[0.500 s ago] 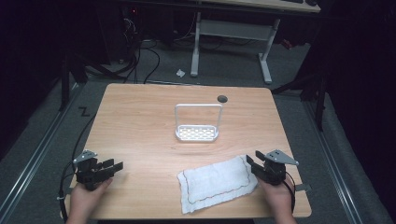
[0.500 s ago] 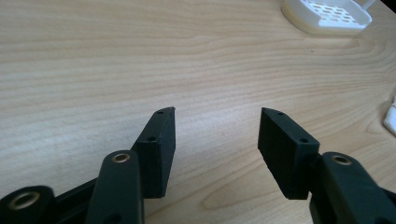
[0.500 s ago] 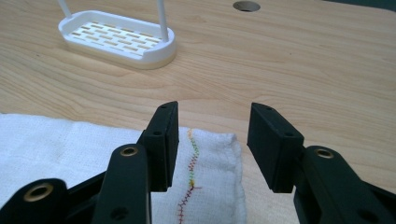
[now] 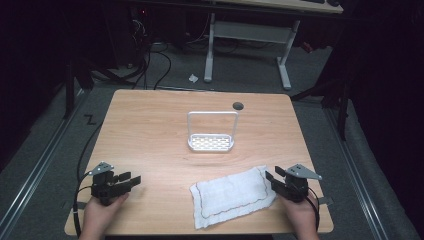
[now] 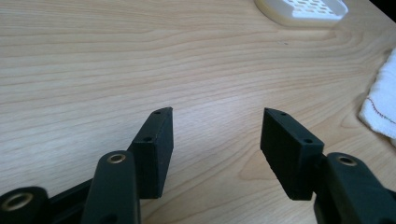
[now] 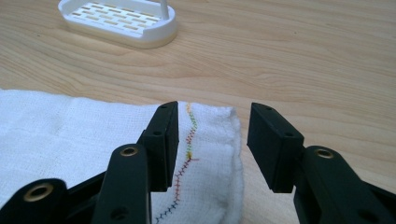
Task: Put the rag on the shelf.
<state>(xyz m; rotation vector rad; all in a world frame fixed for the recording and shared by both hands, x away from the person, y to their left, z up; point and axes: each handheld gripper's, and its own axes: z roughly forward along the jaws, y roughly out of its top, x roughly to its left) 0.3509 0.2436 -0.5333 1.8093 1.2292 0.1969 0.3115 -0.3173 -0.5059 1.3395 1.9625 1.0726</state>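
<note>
From above, the white cloth point(image 4: 231, 195) is lying flat near the front edge of the desk point(image 4: 150, 130), its long axis running left to right and tilting up a bit toward the right. The right tongs point(image 4: 272, 181) are sitting right at its right end, so that hand is way nearer; the left tongs point(image 4: 131, 180) are resting well off to the left, both open and empty.

Over on the left gripper view, the jaws are gaping over bare wood, with the cloth peeking in at the far right.

Right gripper view: the jaws are spread over the cloth's stitched hem point(image 6: 189, 140), not pinching it. A white rack point(image 6: 122, 21) is standing farther back.
</note>
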